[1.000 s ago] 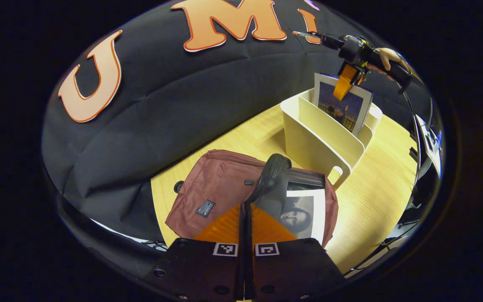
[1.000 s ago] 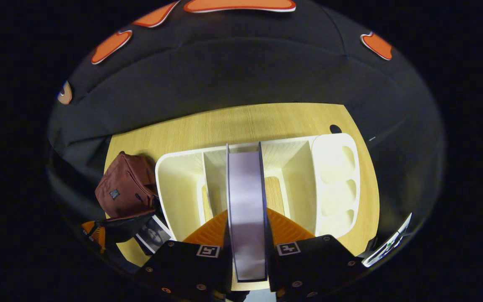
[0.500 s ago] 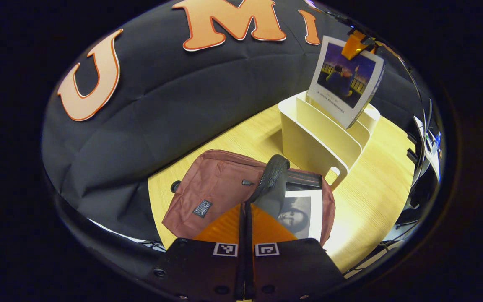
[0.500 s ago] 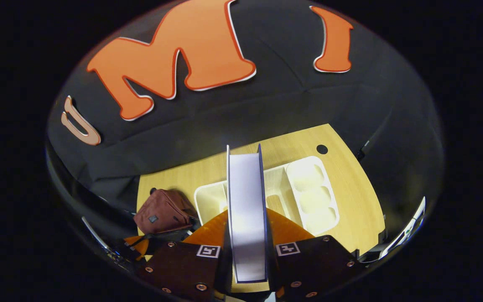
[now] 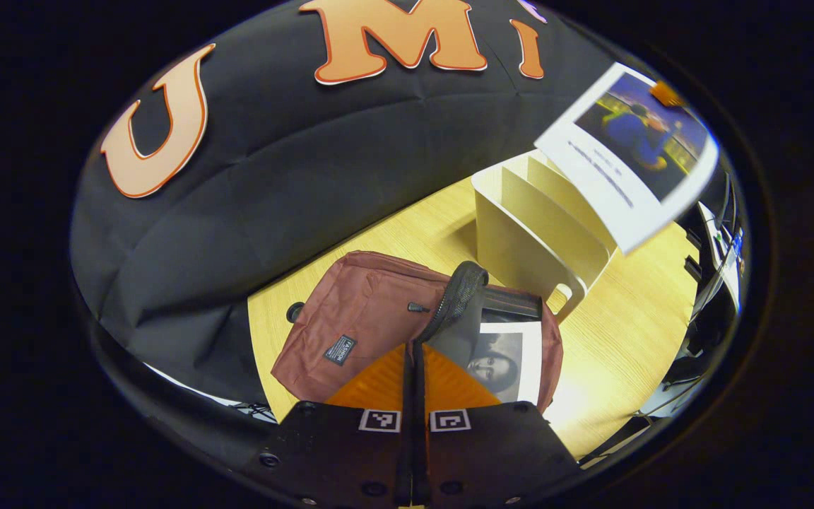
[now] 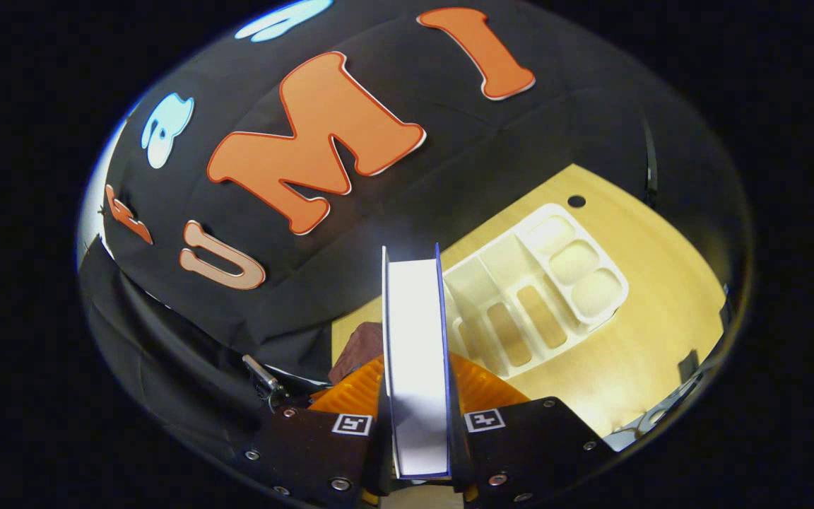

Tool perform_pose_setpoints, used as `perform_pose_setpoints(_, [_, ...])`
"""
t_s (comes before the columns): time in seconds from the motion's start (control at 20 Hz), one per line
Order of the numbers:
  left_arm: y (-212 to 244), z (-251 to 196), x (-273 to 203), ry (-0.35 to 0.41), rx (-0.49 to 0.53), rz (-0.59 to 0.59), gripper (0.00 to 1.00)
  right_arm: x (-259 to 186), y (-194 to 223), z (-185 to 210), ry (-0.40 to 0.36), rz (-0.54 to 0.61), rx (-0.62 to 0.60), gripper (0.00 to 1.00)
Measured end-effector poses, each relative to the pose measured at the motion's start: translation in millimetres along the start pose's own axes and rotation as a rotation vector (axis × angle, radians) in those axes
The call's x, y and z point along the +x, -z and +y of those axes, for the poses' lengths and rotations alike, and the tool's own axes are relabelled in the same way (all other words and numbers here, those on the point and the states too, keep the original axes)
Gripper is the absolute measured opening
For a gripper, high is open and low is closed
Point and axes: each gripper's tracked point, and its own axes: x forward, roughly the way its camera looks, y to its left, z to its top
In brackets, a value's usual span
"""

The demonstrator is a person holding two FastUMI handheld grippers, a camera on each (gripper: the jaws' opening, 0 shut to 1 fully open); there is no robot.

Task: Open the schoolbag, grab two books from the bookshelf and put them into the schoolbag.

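Observation:
A maroon schoolbag (image 5: 361,318) lies on the wooden table with its mouth held up. My left gripper (image 5: 413,351) is shut on the bag's black mesh flap (image 5: 458,286). Inside the bag lies a book with a grey portrait cover (image 5: 509,357). A second book (image 5: 629,152), with a blue picture on a white cover, hangs tilted in the air above the cream bookshelf (image 5: 531,233). My right gripper (image 6: 415,362) is shut on it, and its page edge (image 6: 415,318) runs between the fingers. One corner of the schoolbag (image 6: 356,346) shows beside that book, with the bookshelf (image 6: 541,283) below.
The light wooden table (image 6: 661,304) has a round cable hole (image 6: 576,201) behind the bookshelf. Black cloth wall closes off the back and the left. Equipment and cables sit past the table's right edge (image 5: 721,247).
My right gripper has lifted the second book out of the bookshelf, raising and tilting it high above the table. My left gripper has stayed put, holding the bag's flap.

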Motion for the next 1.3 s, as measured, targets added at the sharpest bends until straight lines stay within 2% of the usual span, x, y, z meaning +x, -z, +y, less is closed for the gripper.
perform_pose_setpoints(0.1, [-1,-3,-2,0.002,-0.004,0.001,0.01,12,39,-3,-0.055,0.019,0.09,0.33])
perform_pose_setpoints(0.3, [-1,-9,-4,0.009,-0.009,0.008,0.01,35,112,-31,-0.116,0.076,0.267,0.33])
perform_pose_setpoints(0.45, [-3,-12,-7,0.006,-0.003,0.007,0.01,57,144,-47,-0.111,0.1,0.323,0.33])
perform_pose_setpoints(0.75, [-6,-18,-15,0.001,0.009,0.015,0.01,103,175,-53,-0.135,0.118,0.416,0.33])
perform_pose_setpoints(0.8, [-7,-17,-16,-0.005,0.016,0.015,0.01,113,185,-54,-0.129,0.135,0.425,0.44])
perform_pose_setpoints(0.85, [-9,-16,-17,-0.015,0.023,0.01,0.01,121,188,-48,-0.148,0.139,0.438,0.33])
perform_pose_setpoints(1.05, [-19,-14,-26,-0.048,0.061,-0.014,0.01,150,192,-39,-0.197,0.088,0.48,0.33])
perform_pose_setpoints(1.15, [-26,-15,-30,-0.056,0.081,-0.026,0.01,165,194,-33,-0.214,0.053,0.461,0.33])
perform_pose_setpoints(1.2, [-29,-18,-33,-0.054,0.085,-0.031,0.09,174,192,-29,-0.22,0.035,0.463,0.33])
perform_pose_setpoints(1.25, [-31,-22,-35,-0.049,0.091,-0.039,0.01,180,193,-26,-0.228,0.018,0.469,0.33])
perform_pose_setpoints(1.3, [-33,-26,-39,-0.045,0.102,-0.045,0.01,186,195,-23,-0.237,0.008,0.471,0.33])
